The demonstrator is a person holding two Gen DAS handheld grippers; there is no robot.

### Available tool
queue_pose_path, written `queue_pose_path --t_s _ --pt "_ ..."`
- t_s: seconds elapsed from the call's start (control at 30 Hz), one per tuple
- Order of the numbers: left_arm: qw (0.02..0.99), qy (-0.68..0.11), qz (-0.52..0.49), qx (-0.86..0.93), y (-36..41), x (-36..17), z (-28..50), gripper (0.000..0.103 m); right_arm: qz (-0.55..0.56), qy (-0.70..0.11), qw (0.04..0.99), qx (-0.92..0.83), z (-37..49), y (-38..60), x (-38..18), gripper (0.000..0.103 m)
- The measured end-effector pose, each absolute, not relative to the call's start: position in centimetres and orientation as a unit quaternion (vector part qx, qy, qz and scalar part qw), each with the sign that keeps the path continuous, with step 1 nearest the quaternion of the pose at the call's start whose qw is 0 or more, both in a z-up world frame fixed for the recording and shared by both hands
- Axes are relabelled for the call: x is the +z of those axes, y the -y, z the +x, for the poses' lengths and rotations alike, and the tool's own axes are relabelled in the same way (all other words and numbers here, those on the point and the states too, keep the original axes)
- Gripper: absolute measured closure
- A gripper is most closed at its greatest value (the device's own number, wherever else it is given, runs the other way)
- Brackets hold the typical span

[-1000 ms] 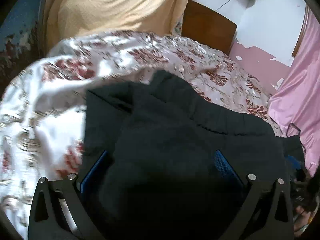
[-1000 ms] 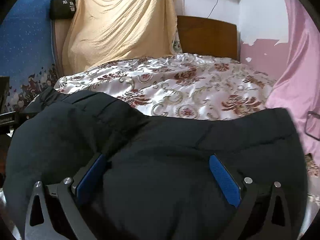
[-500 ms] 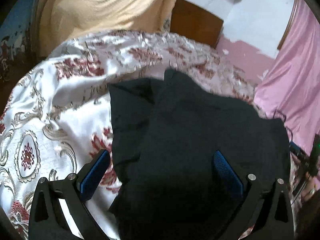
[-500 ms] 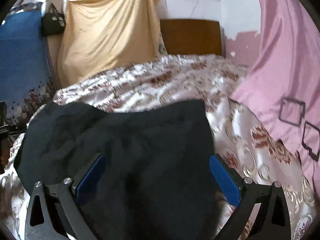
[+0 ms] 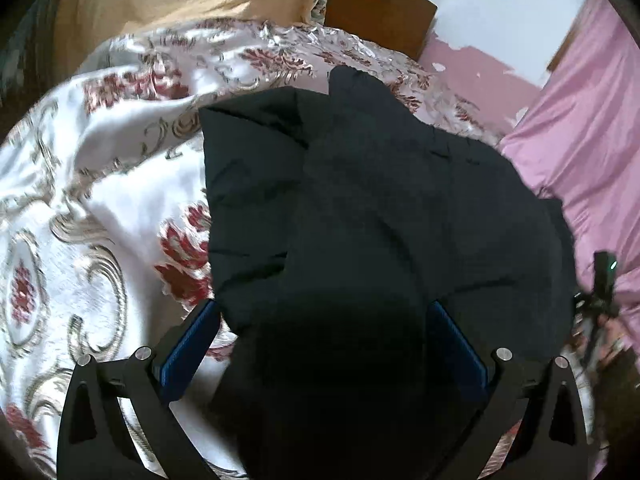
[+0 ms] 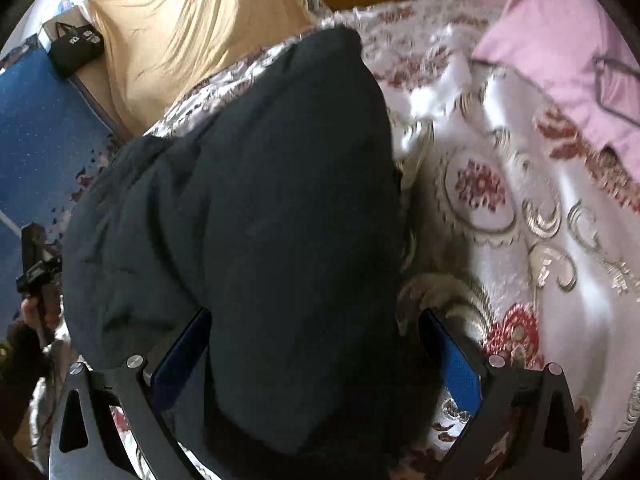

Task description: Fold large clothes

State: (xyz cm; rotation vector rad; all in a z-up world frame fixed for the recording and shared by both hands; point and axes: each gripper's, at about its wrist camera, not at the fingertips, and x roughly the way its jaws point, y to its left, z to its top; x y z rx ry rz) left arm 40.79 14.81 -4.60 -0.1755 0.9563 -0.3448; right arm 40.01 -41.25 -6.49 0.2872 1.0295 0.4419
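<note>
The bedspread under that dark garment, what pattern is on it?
The bedspread is shiny white satin with red flowers and golden scrolls, clearest in the right wrist view.

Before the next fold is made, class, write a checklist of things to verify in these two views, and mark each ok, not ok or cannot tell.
1. Left tool has the dark garment between its fingers: ok, though whether the pads are actually pinching it: cannot tell.
2. Right tool has the same garment between its fingers: ok; firmness of grip: cannot tell.
3. Garment lies over the floral bedspread, not off the bed: ok.
4. Garment smooth before folding: not ok, creases and a bulky bunch show in both views.
5. Bare bedspread beside the garment on the right tool's side: ok.
6. Pink cloth away from the garment: ok in the right view.
</note>
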Motion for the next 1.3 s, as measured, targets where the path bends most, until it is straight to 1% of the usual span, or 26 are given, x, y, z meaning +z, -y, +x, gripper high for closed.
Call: queue_pose_path --t_s 0.13,0.2,0.4,0.53,0.57,0.7,0.73,0.87,1.0,1.07,1.13,1.17,1.23,1.27,1.3 --pt "0.889 -0.439 -0.006 -0.129 -13.5 -4.3 39.2 0.001 0.138 -0.506 0.818 0.234 40.1 41.5 -7.0 0.000" --pt "0.885 -0.446 0.015 -0.130 -13.2 -4.9 38.8 0.001 0.137 -0.513 0.811 0.245 40.2 41.4 -7.3 0.000" --pt "0.848 -0.505 -0.016 -0.160 -13.4 -7.4 40.3 0.001 0.126 -0.522 0.795 0.281 40.3 39.8 -7.8 0.000" --pt "0.835 -0.520 -0.013 -0.179 -13.5 -8.1 41.1 0.001 0.108 -0.523 0.793 0.293 40.2 38.7 -7.5 0.000" --pt "0.831 -0.524 -0.018 -0.186 -13.6 -8.3 41.5 0.001 0.115 -0.524 0.792 0.290 40.5 38.7 -7.5 0.000" --pt "0.799 -0.560 -0.078 -0.206 -14.7 -9.6 43.9 0.001 0.233 -0.533 0.770 0.263 42.1 40.6 -8.4 0.000" --pt "0.796 -0.563 -0.081 -0.207 -14.8 -9.8 44.0 0.001 0.247 -0.537 0.765 0.257 42.3 40.8 -8.6 0.000" --pt "0.812 -0.552 -0.033 -0.186 -13.4 -9.3 43.5 0.001 0.222 -0.547 0.768 0.248 42.1 40.0 -8.3 0.000" --pt "0.820 -0.548 -0.022 -0.163 -13.1 -9.1 43.0 0.001 0.218 -0.538 0.777 0.243 41.4 39.9 -8.0 0.000" --pt "0.823 -0.545 -0.020 -0.162 -12.9 -8.9 42.6 0.006 0.218 -0.536 0.780 0.238 41.0 39.6 -7.5 0.001" --pt "0.825 -0.539 -0.022 -0.167 -12.6 -8.2 41.8 0.019 0.222 -0.535 0.781 0.233 40.6 39.8 -7.2 0.007" --pt "0.827 -0.536 -0.022 -0.170 -12.5 -8.1 41.6 0.023 0.224 -0.533 0.782 0.233 40.4 39.9 -7.2 0.009" --pt "0.831 -0.529 -0.020 -0.170 -12.2 -7.5 41.6 0.039 0.227 -0.530 0.784 0.233 40.4 38.8 -6.8 0.019" --pt "0.833 -0.526 -0.019 -0.168 -12.3 -7.1 41.2 0.043 0.230 -0.526 0.786 0.232 40.0 38.8 -6.9 0.023" --pt "0.836 -0.523 -0.016 -0.166 -12.3 -6.7 40.6 0.051 0.232 -0.522 0.788 0.231 39.6 38.8 -6.6 0.029"
